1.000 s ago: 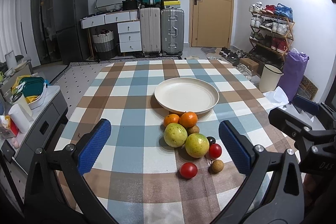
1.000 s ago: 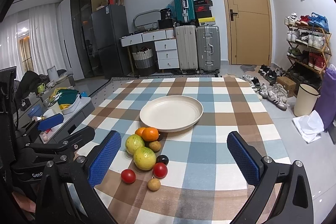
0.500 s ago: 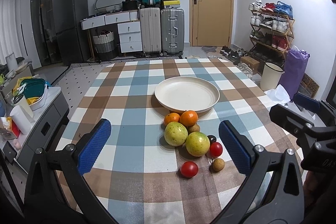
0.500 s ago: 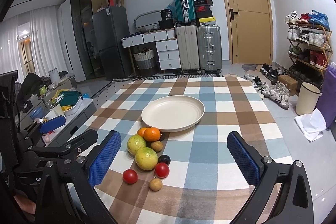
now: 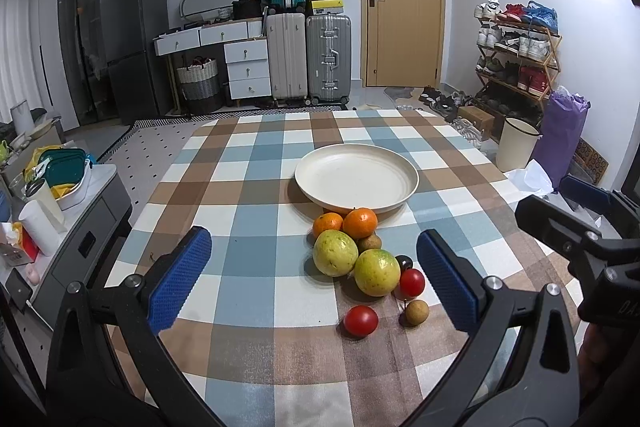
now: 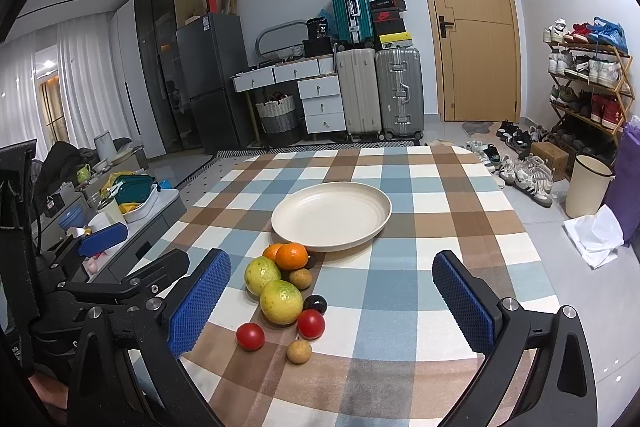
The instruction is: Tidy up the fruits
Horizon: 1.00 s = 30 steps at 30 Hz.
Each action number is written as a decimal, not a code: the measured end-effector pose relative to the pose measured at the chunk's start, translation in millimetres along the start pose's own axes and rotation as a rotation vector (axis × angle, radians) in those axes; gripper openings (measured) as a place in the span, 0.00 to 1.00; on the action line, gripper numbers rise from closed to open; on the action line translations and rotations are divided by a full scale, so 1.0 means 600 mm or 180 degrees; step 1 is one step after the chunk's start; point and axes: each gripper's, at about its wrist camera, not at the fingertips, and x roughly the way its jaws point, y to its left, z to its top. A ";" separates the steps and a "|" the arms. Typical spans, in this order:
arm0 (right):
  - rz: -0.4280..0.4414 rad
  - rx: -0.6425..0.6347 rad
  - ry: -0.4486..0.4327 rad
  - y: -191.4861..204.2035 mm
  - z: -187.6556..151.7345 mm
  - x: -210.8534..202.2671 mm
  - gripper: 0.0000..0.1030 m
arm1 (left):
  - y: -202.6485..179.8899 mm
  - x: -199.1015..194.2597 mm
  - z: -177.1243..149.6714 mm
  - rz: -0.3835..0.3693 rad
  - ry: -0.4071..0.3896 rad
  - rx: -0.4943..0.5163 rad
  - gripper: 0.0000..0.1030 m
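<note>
Little has shifted since a second ago: both views have edged slightly nearer the fruit, and nothing on the bench (image 5: 256, 203) has changed place.

Left claw (image 5: 314, 277): fingers spread wide, holding nothing, raised over the near part of the bench with the fruit cluster between and beyond its blue pads (image 5: 180, 277). Right claw (image 6: 334, 305): likewise spread and empty, level, off to the right of the left one; its body shows at the right edge of the left view, where partial white lettering cannot be read with certainty.

Task items: cream plate (image 5: 357, 175) empty, mid-bench. Directly in front of it, touching its near rim, two oranges (image 5: 360, 223). Nearer, two yellow-green round fruits (image 5: 335, 252) side by side, with a small brown fruit (image 5: 369, 242) between them and the oranges. One dark plum-like fruit (image 6: 315, 303), two red tomatoes (image 6: 250, 336) and a tan longan-like fruit (image 6: 299, 351) lie nearest the camera.

Writing: a red swoosh logo on the stacked shoeboxes (image 6: 387, 15); "30" or "36" on a black item (image 6: 319, 27) atop the drawers, not resolved. Refrigerator label (image 6: 205, 22) unreadable.
</note>
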 end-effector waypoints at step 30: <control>0.0040 0.0014 0.0021 0.010 -0.009 -0.001 1.00 | 0.018 0.034 -0.040 -0.0105 0.0198 -0.0055 1.00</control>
